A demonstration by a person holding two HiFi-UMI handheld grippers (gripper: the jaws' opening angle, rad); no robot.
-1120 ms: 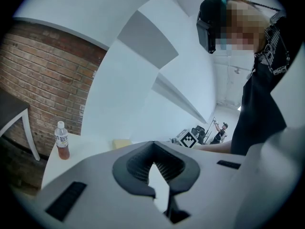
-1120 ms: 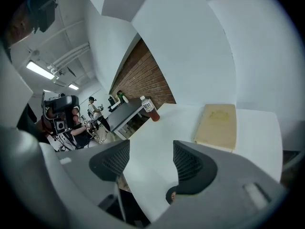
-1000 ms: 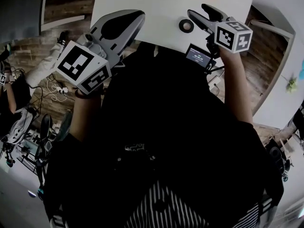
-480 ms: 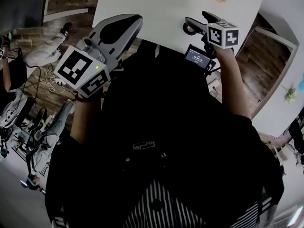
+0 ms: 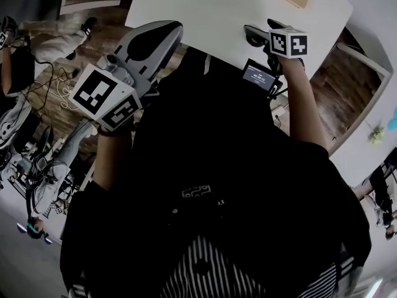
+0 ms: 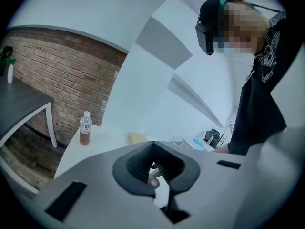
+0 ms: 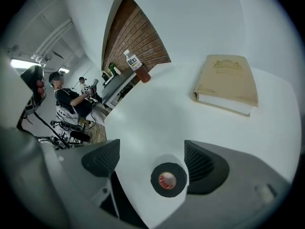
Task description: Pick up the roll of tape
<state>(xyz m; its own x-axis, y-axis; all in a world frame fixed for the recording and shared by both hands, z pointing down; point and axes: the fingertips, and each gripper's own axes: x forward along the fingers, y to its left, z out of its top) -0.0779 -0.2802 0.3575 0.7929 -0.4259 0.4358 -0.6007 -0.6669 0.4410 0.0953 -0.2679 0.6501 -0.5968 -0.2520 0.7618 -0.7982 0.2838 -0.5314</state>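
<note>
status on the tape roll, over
Right gripper opening, jaws straddling the tape roll, not gripping yet. Left gripper shut, empty. Roll lies flat on the table; book well clear, nothing in the way.

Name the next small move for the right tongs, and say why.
Probably ease the right tongs down until their pads flank the sides of the roll of tape. The jaws are opening and stand wide. The roll lies flat on the white table between them, with neither pad touching it, so closing now seems premature.
</note>
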